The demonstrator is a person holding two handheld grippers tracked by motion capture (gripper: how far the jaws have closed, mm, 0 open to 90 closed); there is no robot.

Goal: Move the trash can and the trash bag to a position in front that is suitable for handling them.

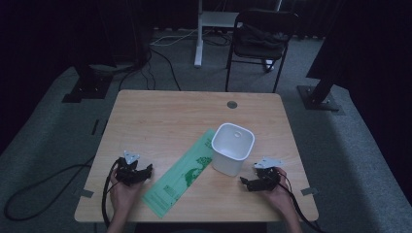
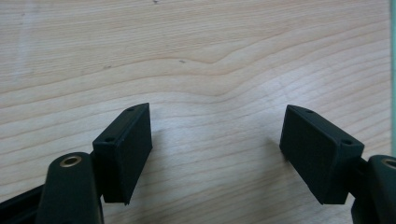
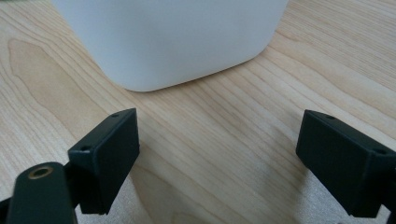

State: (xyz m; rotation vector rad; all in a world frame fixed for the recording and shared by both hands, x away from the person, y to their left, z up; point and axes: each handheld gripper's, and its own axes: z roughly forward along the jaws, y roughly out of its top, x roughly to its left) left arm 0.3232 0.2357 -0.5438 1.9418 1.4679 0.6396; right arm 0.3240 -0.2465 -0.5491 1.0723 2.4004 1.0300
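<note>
A white square bin (image 1: 232, 148) stands upright on the wooden table (image 1: 160, 116), right of centre. A flat green plastic bag (image 1: 182, 172) lies diagonally just left of the bin, running toward the front edge. My left gripper (image 1: 145, 171) rests on the table left of the bag, open, with bare wood between its black jaws (image 2: 217, 144). My right gripper (image 1: 245, 183) sits to the right of the bin near its base, open and empty (image 3: 219, 154). The bin's white wall (image 3: 173, 37) stands close ahead of it.
A black folding chair (image 1: 260, 41) and a white stand leg (image 1: 199, 34) are on the grey floor beyond the table's far edge. A round grommet (image 1: 232, 104) sits near the table's far edge. Cables trail from both grippers off the front edge.
</note>
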